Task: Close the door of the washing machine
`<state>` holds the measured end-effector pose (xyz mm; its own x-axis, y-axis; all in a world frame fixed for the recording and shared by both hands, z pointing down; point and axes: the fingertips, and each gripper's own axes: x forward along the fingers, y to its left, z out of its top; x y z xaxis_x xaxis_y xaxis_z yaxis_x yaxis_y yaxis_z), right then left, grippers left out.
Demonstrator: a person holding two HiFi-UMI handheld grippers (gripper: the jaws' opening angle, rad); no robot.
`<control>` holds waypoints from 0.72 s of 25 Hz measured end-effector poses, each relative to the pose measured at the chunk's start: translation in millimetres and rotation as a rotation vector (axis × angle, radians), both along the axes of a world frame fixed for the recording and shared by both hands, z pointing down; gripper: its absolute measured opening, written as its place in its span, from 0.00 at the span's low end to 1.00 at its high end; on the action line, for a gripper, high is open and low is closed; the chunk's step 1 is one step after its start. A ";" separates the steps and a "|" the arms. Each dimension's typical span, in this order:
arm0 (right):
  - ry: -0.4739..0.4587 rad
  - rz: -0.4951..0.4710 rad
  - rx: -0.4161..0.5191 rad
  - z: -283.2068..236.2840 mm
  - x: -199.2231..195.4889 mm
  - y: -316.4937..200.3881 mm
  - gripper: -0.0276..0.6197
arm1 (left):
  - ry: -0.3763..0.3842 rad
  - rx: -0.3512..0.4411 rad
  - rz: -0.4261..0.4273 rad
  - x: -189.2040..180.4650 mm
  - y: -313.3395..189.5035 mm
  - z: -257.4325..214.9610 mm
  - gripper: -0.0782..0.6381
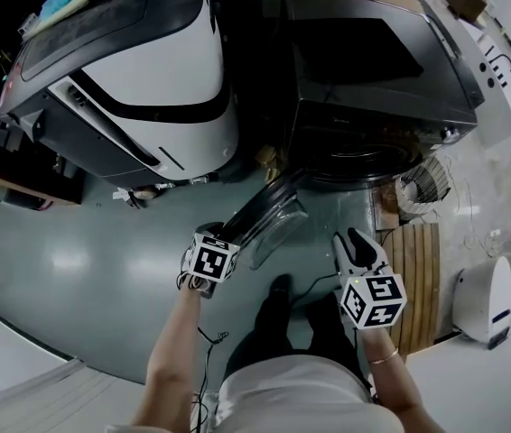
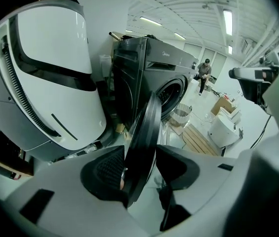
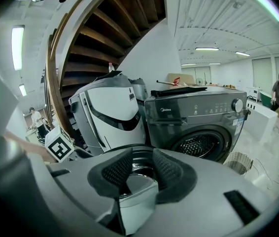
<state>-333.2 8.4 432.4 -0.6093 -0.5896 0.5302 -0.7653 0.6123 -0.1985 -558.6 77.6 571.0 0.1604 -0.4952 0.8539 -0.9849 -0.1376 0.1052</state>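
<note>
The dark washing machine (image 1: 373, 70) stands at the back with its round door (image 1: 264, 210) swung wide open toward me, edge-on. My left gripper (image 1: 215, 233) is at the door's outer end. In the left gripper view the door's black rim (image 2: 147, 132) runs between the jaws of the left gripper (image 2: 139, 169): it lies against the left pad (image 2: 111, 169), with a gap to the right pad, so the gripper is open. My right gripper (image 1: 357, 242) hovers right of the door, open. In the right gripper view its jaws (image 3: 142, 168) frame the door's glass bowl (image 3: 138, 186), with the drum opening (image 3: 198, 144) beyond.
A large white-and-black machine (image 1: 147, 70) stands close on the washer's left. A wire basket (image 1: 422, 183), a wooden slatted pallet (image 1: 413, 269) and a white appliance (image 1: 486, 300) sit on the floor at the right. A cable (image 1: 206, 345) trails by my legs.
</note>
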 end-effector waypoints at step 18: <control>0.005 0.024 -0.058 20.0 123.2 3.8 0.22 | -0.004 -0.129 0.003 124.6 21.2 6.0 0.37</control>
<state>-210.0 12.3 452.4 -0.5926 -0.5723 0.5668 -0.7806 0.5817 -0.2288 -433.9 98.8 577.0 0.1584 -0.3810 0.9109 -0.9849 -0.1257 0.1186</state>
